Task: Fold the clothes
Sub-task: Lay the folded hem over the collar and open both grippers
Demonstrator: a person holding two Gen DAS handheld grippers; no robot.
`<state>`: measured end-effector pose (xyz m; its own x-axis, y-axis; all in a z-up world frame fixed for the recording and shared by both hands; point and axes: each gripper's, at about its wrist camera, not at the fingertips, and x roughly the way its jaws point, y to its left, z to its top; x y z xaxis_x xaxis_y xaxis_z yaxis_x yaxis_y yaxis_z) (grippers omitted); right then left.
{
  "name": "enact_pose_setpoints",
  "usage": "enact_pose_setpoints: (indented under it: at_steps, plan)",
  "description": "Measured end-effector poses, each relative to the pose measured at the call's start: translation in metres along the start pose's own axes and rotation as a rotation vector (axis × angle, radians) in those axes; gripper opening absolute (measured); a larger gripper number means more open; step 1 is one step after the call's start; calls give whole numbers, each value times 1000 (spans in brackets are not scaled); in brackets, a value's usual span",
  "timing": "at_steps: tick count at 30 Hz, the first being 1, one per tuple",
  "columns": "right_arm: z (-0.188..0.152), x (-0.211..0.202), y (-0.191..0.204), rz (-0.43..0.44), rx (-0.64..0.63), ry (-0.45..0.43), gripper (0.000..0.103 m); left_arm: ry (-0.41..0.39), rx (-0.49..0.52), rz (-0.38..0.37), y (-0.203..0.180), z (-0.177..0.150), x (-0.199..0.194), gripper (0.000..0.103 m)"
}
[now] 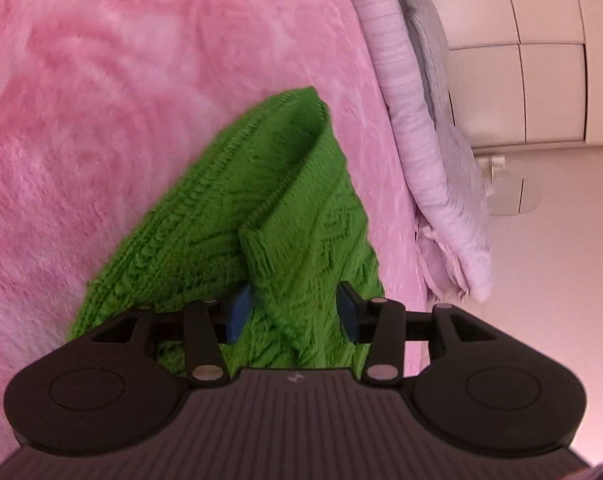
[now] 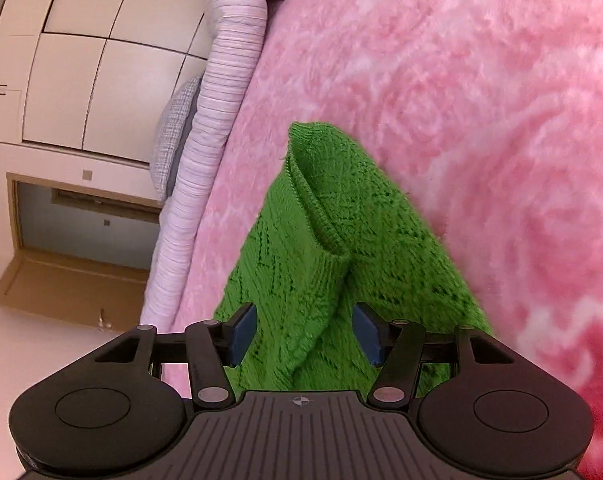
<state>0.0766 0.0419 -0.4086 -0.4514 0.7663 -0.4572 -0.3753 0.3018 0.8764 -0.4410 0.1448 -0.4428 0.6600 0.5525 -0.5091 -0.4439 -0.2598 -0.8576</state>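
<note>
A green knitted garment [image 1: 237, 216] lies on a pink fluffy blanket [image 1: 101, 100]. In the left wrist view a raised fold of it runs between my left gripper's [image 1: 295, 312] blue pads, which stand apart on either side of the fold; the jaws are open. In the right wrist view the same garment [image 2: 341, 240] shows a ribbed edge rising between my right gripper's [image 2: 305, 330] blue pads, also held apart. The garment's near part is hidden under both grippers.
The pink blanket [image 2: 481, 100] covers the bed. A rolled lilac striped quilt [image 1: 413, 128] [image 2: 217, 120] and a grey pillow [image 1: 433, 60] lie along the bed's edge. White cupboards [image 2: 81, 60] and an open wooden compartment [image 2: 73, 240] stand beyond.
</note>
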Motion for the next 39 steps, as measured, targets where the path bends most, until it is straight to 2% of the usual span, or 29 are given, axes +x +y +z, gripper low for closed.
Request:
enact_pose_setpoints:
  at_steps: [3,4,5,6,7,10,15,18,21,23,25,30,36,39]
  plan:
    - [6,9,-3,-18,-12,3,55,-5,49,22,-8,1,9,39]
    - [8,13,-2,-31,-26,4,48,-8,72,29,-11,2,11,36]
    - [9,17,0,-50,-50,2,38,-10,106,36,-15,2,12,31]
    - [10,19,3,-68,-76,-2,25,-9,156,43,-19,1,12,12]
    - [9,19,6,-84,-104,-9,9,-8,205,50,-24,0,12,9]
    - [5,16,17,-121,-187,-34,8,-15,337,47,-38,-7,0,8]
    - [-8,-37,33,-32,-259,-90,7,-12,490,40,-46,-32,-43,8]
    - [-27,-65,25,-20,-245,-72,7,9,510,68,-32,-52,-61,8]
    - [-48,-76,5,-70,-215,-36,7,30,495,106,-11,-69,-73,8]
    - [-59,-81,-10,-87,-169,-28,7,27,482,109,-5,-76,-80,8]
    - [-66,-90,-18,-60,-126,-47,7,23,487,97,-7,-82,-88,8]
    - [-71,-110,-5,-17,-166,-82,7,13,555,80,-15,-98,-107,8]
    - [-80,-118,-11,-33,-151,-81,7,16,567,115,-5,-110,-110,8]
    - [-83,-118,-15,-44,-150,-84,7,16,563,105,-4,-112,-113,8]
